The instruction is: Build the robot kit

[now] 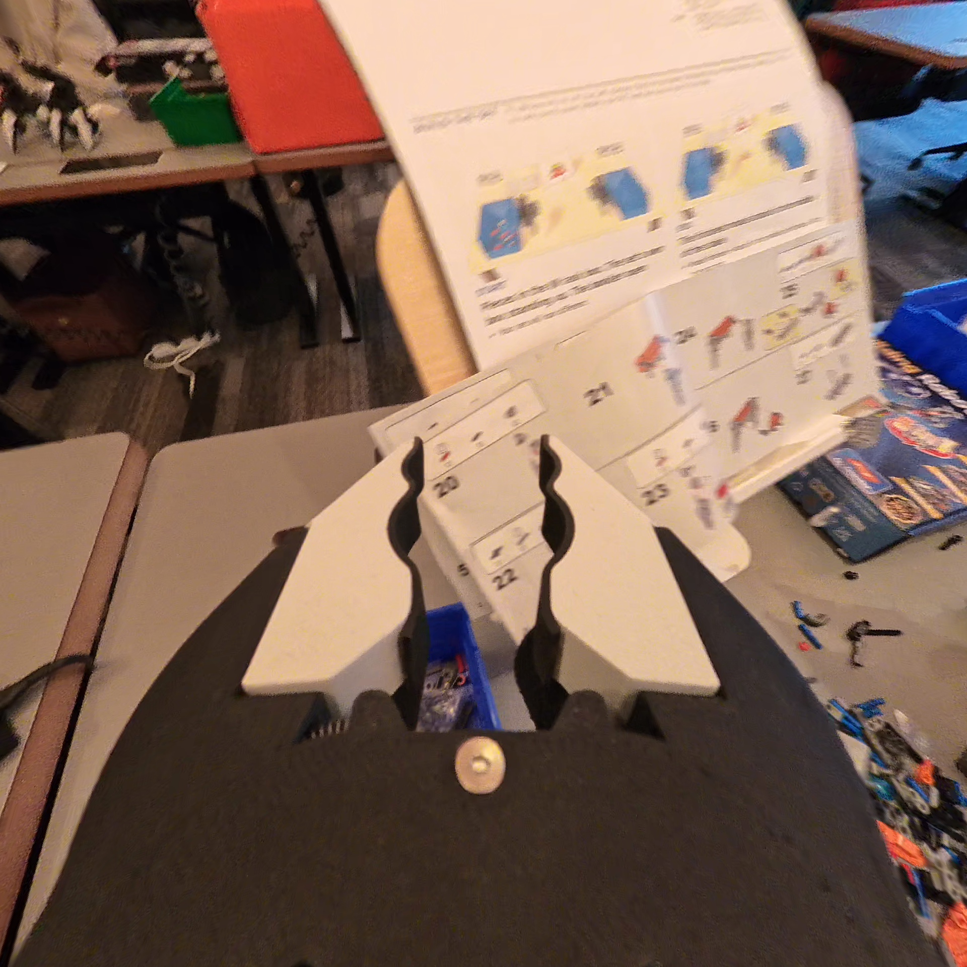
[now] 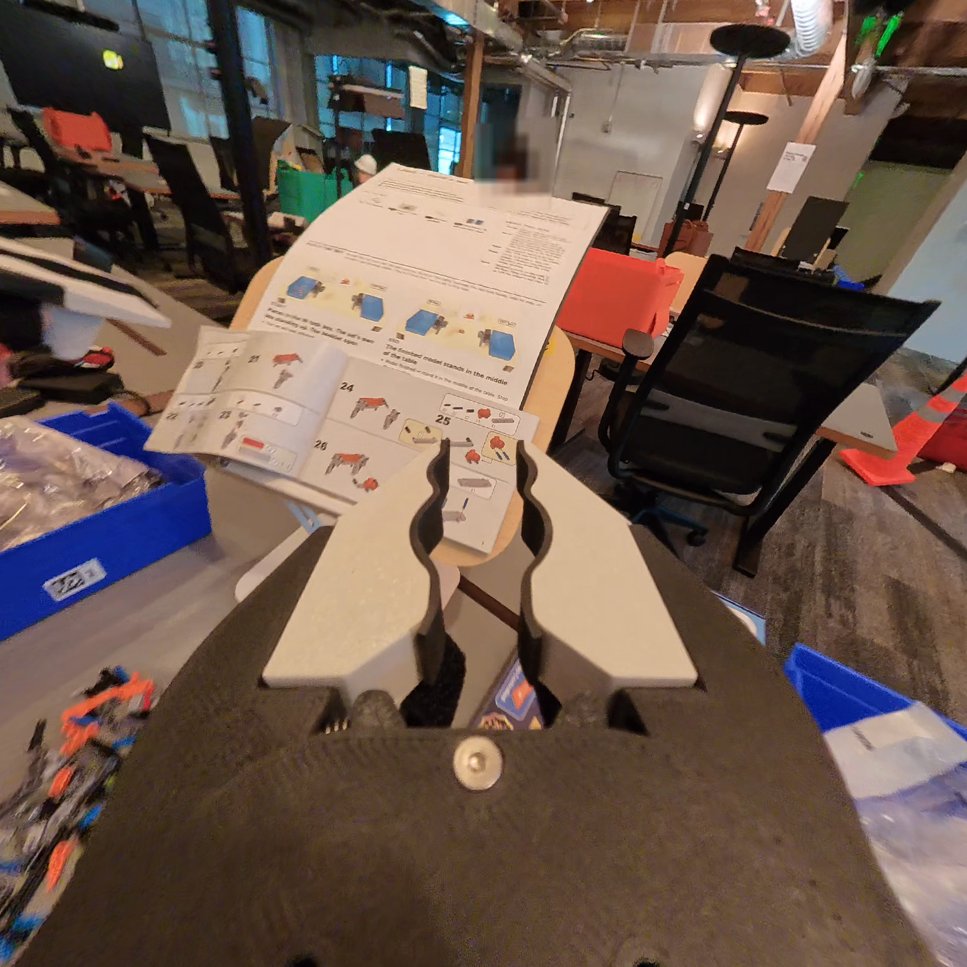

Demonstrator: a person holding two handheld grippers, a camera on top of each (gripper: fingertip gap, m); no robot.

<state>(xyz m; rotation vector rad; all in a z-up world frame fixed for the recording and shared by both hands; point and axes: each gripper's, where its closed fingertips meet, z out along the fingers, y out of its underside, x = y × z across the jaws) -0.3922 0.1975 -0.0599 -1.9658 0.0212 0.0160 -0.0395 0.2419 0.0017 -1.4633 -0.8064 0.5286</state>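
Both claws are hovering released over the desk (image 1: 225,502), jaws apart with nothing between them, and both are facing the open booklet (image 1: 523,471) propped on a stand in the middle of the desk — the landmark here.

Left of the booklet, the left claw (image 1: 479,460) is hanging just before its left-hand page, not touching it; below that claw a small blue bin (image 1: 455,659) of parts is sitting. Behind the booklet a large printed sheet (image 1: 602,157) is curving upward. Right of the booklet a dark blue box (image 1: 889,471) is lying flat, and loose parts (image 1: 910,795) are lying scattered nearer the camera.

The right claw (image 2: 481,460) is pointing at the booklet's right-hand page, near its lower corner, apart from it.

The step in hand looks like consulting the pictured steps; neither claw is carrying a piece, so any next move would call for reaching down to the parts.

The right view alone is showing a big blue bin (image 2: 131,528) holding clear bags left of the booklet, a black chair (image 2: 759,408) right of it — and another bin (image 2: 837,690). Only the left view is showing the small bin.
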